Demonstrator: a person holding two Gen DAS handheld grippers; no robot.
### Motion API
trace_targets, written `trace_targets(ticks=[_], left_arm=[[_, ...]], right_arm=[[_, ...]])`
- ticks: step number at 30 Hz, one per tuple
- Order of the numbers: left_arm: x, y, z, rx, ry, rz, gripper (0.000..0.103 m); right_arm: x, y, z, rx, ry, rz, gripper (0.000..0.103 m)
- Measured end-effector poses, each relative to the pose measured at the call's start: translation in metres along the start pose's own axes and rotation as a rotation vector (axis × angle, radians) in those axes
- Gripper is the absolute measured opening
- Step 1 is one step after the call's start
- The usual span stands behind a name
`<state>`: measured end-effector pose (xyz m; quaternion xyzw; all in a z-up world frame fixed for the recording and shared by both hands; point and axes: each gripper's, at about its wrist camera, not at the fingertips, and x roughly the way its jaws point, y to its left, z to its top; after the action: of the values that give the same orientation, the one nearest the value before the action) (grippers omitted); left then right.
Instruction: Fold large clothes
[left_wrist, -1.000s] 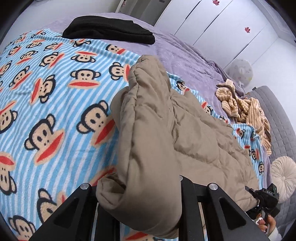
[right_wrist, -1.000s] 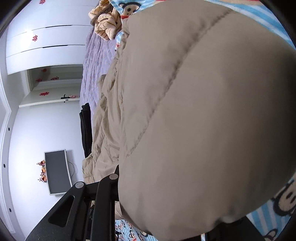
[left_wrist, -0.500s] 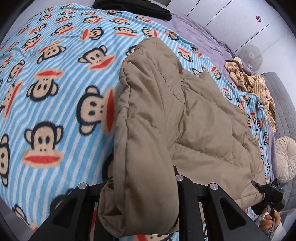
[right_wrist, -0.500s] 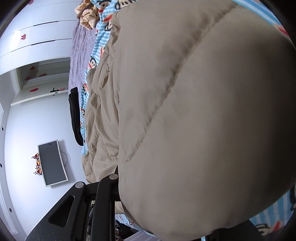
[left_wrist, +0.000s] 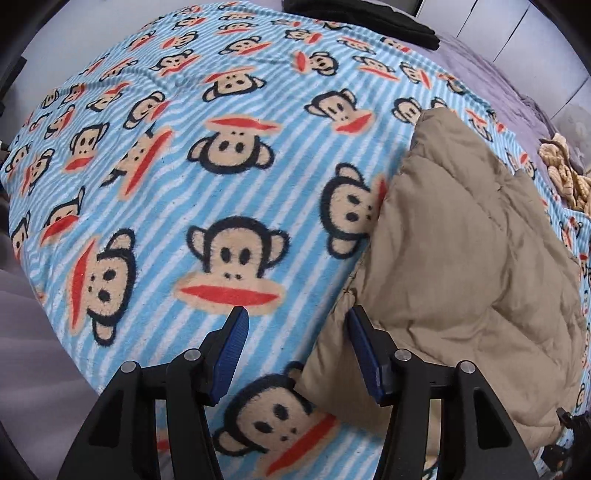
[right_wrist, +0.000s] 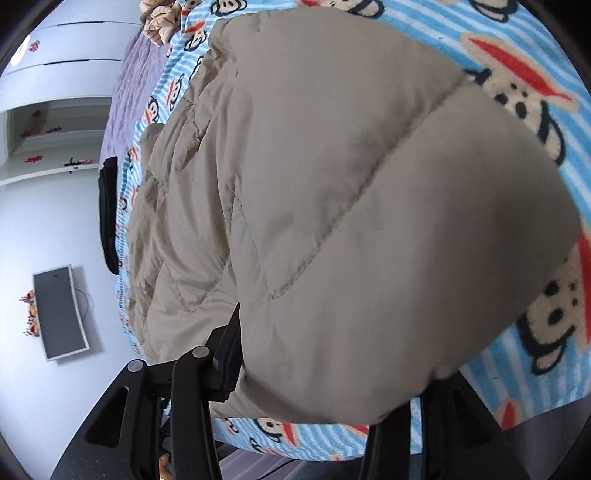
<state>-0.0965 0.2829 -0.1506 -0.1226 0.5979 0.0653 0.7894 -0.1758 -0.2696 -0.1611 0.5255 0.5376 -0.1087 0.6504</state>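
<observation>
Left tongs (left_wrist: 295, 321) gape empty; right tongs (right_wrist: 325, 332) clamp jacket (right_wrist: 351, 184) (tan, quilted).

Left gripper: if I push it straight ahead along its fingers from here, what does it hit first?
Most likely the monkey-print blanket. The left gripper is open and empty, with the tan puffer jacket just off its right finger.

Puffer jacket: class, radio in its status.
Left gripper open, empty. Right gripper shut on tan jacket. Jacket lying on monkey blanket. Nothing obstructing.

A home bedroom: a bed (left_wrist: 491, 70) under a monkey-print blanket (left_wrist: 184, 184), white wardrobes (right_wrist: 70, 44) beyond it, a wall-mounted television (right_wrist: 59, 312) opposite.
</observation>
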Motion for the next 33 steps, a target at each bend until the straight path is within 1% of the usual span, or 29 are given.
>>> trace_targets(ticks=[3, 5, 8, 10, 11, 12, 14, 17, 18, 19, 20, 22, 23, 24, 26, 30, 33], left_arm=[[-0.006, -0.01, -0.001, 0.021, -0.003, 0.033, 0.058], [-0.015, -0.021, -0.002, 0.065, -0.005, 0.043, 0.058], [-0.029, -0.04, -0.003, 0.129, 0.003, 0.017, 0.058], [-0.041, -0.054, -0.008, 0.174, 0.006, -0.005, 0.058], [-0.047, -0.061, -0.011, 0.197, 0.005, -0.011, 0.058], [-0.053, -0.067, -0.013, 0.214, 0.005, -0.017, 0.058], [-0.065, -0.078, -0.02, 0.24, 0.004, -0.033, 0.058], [-0.082, -0.092, -0.031, 0.258, -0.002, -0.061, 0.058], [-0.088, -0.096, -0.034, 0.265, -0.008, -0.063, 0.06], [-0.093, -0.1, -0.037, 0.269, -0.015, -0.061, 0.082], [-0.1, -0.102, -0.041, 0.269, -0.032, -0.055, 0.103], [-0.113, -0.106, -0.049, 0.272, -0.077, -0.041, 0.103], [-0.116, -0.107, -0.051, 0.279, -0.079, -0.04, 0.103], [-0.118, -0.108, -0.054, 0.278, -0.075, -0.036, 0.103], [-0.122, -0.108, -0.061, 0.266, -0.07, -0.033, 0.103], [-0.13, -0.107, -0.072, 0.256, -0.066, -0.013, 0.103], [-0.134, -0.111, -0.075, 0.279, -0.067, -0.01, 0.103]], right_arm=[[-0.008, -0.002, 0.001, 0.027, -0.008, -0.075, 0.058], [-0.016, -0.005, 0.001, 0.031, -0.011, -0.105, 0.058], [-0.031, -0.003, -0.007, -0.008, -0.007, -0.13, 0.058], [-0.045, -0.018, -0.015, -0.051, -0.006, -0.143, 0.06], [-0.047, -0.014, -0.021, -0.075, -0.008, -0.147, 0.062], [-0.047, -0.001, -0.026, -0.096, -0.01, -0.146, 0.065], [-0.057, -0.003, -0.037, -0.148, -0.009, -0.146, 0.065], [-0.065, 0.005, -0.05, -0.213, -0.001, -0.139, 0.066], [-0.063, 0.011, -0.054, -0.232, 0.002, -0.135, 0.069], [-0.062, 0.018, -0.057, -0.256, 0.005, -0.13, 0.075], [-0.062, 0.025, -0.06, -0.281, 0.007, -0.128, 0.076], [-0.062, 0.038, -0.065, -0.343, 0.009, -0.136, 0.076], [-0.063, 0.044, -0.067, -0.378, 0.011, -0.141, 0.076], [-0.067, 0.046, -0.07, -0.405, 0.011, -0.144, 0.08], [-0.067, 0.057, -0.076, -0.446, 0.009, -0.143, 0.081], [-0.071, 0.057, -0.081, -0.47, 0.022, -0.134, 0.081], [-0.068, 0.057, -0.085, -0.473, 0.036, -0.133, 0.081]])
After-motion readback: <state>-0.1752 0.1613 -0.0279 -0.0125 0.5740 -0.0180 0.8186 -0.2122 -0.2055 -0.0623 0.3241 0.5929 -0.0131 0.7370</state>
